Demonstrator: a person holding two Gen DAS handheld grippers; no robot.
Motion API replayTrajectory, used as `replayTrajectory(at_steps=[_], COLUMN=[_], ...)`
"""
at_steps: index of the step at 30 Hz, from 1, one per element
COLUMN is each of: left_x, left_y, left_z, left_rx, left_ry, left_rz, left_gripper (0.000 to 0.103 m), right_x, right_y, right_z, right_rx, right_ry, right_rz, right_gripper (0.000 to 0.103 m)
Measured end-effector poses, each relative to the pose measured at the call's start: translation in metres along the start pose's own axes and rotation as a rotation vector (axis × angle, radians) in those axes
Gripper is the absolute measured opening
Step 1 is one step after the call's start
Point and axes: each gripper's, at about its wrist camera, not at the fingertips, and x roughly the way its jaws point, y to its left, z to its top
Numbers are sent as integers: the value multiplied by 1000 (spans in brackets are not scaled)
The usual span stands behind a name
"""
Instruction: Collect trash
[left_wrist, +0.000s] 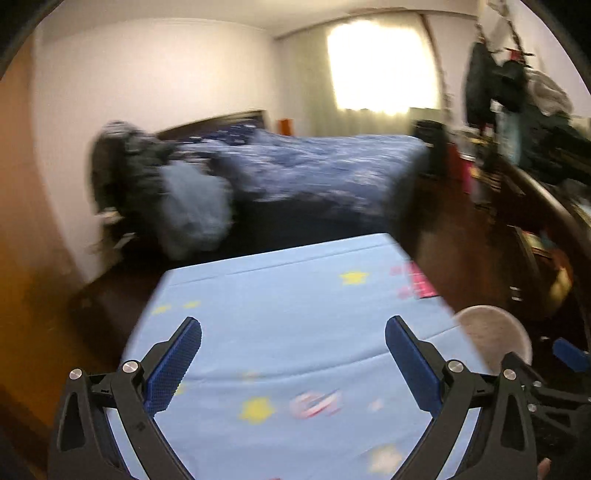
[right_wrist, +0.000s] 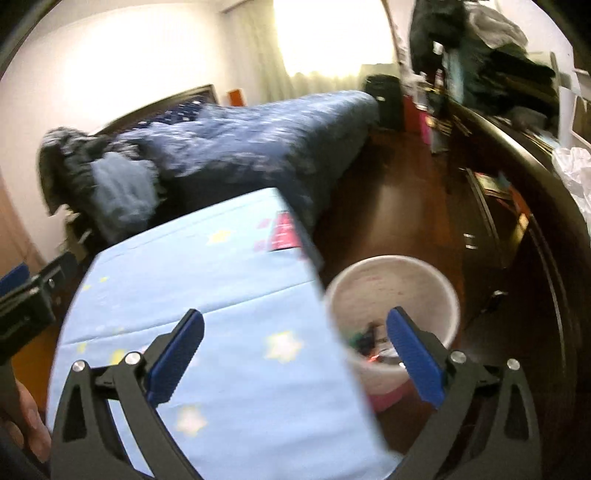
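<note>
Both views are motion-blurred. My left gripper (left_wrist: 293, 328) is open and empty above a table with a light blue star-print cloth (left_wrist: 277, 317). My right gripper (right_wrist: 295, 321) is open and empty, over the cloth's right edge (right_wrist: 229, 302) and a white waste bin (right_wrist: 391, 280) on the floor beside the table. The bin holds some dark and colourful trash (right_wrist: 373, 343). The bin's rim also shows in the left wrist view (left_wrist: 495, 332). A pink flat item (right_wrist: 284, 230) lies at the table's far right corner, also in the left wrist view (left_wrist: 421, 282).
A bed with a dark blue quilt (left_wrist: 314, 170) stands behind the table, with dark clothes (left_wrist: 147, 177) piled at its left. A dark wooden desk (right_wrist: 524, 192) with clutter and a white plastic bag (right_wrist: 576, 173) runs along the right. Dark wood floor (right_wrist: 391, 206) lies between.
</note>
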Motion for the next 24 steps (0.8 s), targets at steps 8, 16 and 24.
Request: replayTrajectory(at_steps=[8, 16, 24], left_x=[-73, -84, -91], left_y=[75, 92, 105], left_z=[-46, -75, -92], left_rx=[-147, -206, -257], left_ry=[-76, -79, -49], left_rz=[39, 84, 71], left_gripper=[99, 99, 99], right_x=[-58, -66, -78], right_y=[77, 94, 109], right_z=[-49, -75, -87], right_rx=[-135, -184, -245], right_ry=[-43, -43, -46], right_rz=[59, 91, 119], right_gripper=[99, 99, 99])
